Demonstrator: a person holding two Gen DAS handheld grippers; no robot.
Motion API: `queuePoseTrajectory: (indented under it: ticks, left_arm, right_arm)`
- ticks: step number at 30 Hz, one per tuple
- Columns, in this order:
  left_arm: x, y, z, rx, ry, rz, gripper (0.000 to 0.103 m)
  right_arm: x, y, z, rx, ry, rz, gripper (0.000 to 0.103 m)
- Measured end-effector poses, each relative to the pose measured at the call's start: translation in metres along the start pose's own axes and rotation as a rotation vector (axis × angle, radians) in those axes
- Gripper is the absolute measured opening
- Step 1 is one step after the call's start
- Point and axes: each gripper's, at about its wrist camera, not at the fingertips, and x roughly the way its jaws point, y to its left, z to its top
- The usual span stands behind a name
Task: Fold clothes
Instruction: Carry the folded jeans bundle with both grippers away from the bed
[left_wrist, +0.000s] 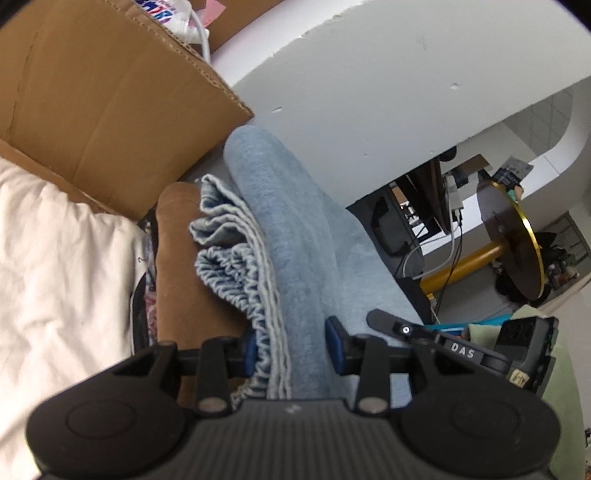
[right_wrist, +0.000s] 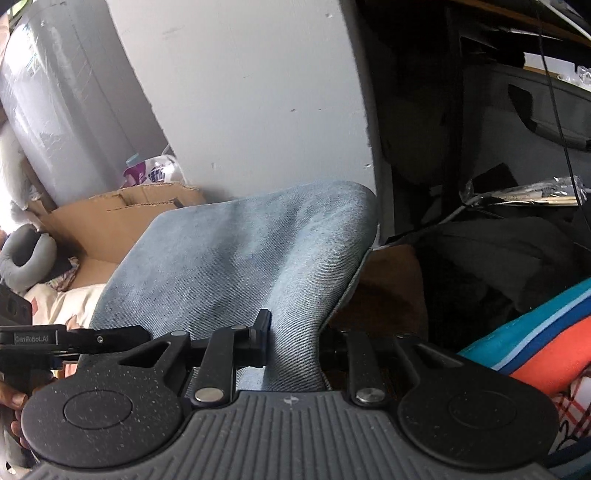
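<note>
A light blue denim garment (left_wrist: 295, 240) with a gathered elastic waistband (left_wrist: 236, 280) hangs folded over between both grippers. My left gripper (left_wrist: 293, 347) is shut on it, its blue pads (left_wrist: 334, 345) pressing the cloth just beside the waistband. In the right wrist view the same denim garment (right_wrist: 240, 251) rises as a wide smooth fold, and my right gripper (right_wrist: 295, 339) is shut on a narrow pinch of it. The right gripper's finger (left_wrist: 388, 323) shows at the right of the left wrist view. The left gripper's body (right_wrist: 74, 338) lies at the left edge of the right wrist view.
An open cardboard box (left_wrist: 110, 92) stands at upper left, with white bedding (left_wrist: 55, 258) below it and a brown surface (left_wrist: 181, 288) under the garment. A gold-rimmed round table (left_wrist: 517, 236) is at right. A striped blue and orange cloth (right_wrist: 535, 339) and dark clothes (right_wrist: 498, 258) lie right.
</note>
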Motion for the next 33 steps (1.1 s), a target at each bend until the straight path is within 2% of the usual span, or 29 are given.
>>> queuePoseTrajectory:
  ticks: [3,7,9,15,18,22,25,28,30,33]
  left_arm:
    - [0.006,0.007,-0.002,-0.026,0.013,0.019,0.040]
    - [0.010,0.007,-0.005,-0.021,0.048,0.106,0.046]
    - [0.005,-0.001,0.000,0.014,0.068,0.141,0.046]
    - [-0.012,-0.025,0.016,0.096,0.105,0.237,0.043]
    - [-0.021,-0.037,0.027,0.100,0.108,0.257,0.041]
    - [-0.027,-0.062,0.045,0.167,0.114,0.303,0.041]
    - [-0.016,-0.077,0.055,0.199,0.134,0.313,0.039]
    - [0.004,-0.089,0.060,0.271,0.193,0.304,0.034]
    - [0.023,-0.091,0.056,0.307,0.253,0.313,0.032]
    - [0.047,-0.088,0.041,0.355,0.336,0.399,0.031]
  right_arm:
    - [0.005,-0.005,-0.002,0.022,0.013,0.002,0.025]
    - [0.027,-0.008,-0.012,0.019,0.049,-0.034,0.031]
    - [0.030,-0.009,-0.014,0.030,0.042,-0.041,0.036]
    - [0.029,-0.014,-0.011,0.061,0.047,-0.057,0.040]
    - [0.027,-0.017,-0.013,0.082,0.059,-0.065,0.042]
    - [0.026,-0.012,-0.010,0.051,0.093,-0.080,0.042]
    - [0.023,-0.012,-0.012,0.064,0.086,-0.079,0.043]
    - [0.025,-0.011,-0.014,0.082,0.097,-0.098,0.045]
    - [0.026,-0.008,-0.015,0.075,0.108,-0.111,0.051]
    - [0.026,-0.002,-0.016,0.048,0.126,-0.134,0.053]
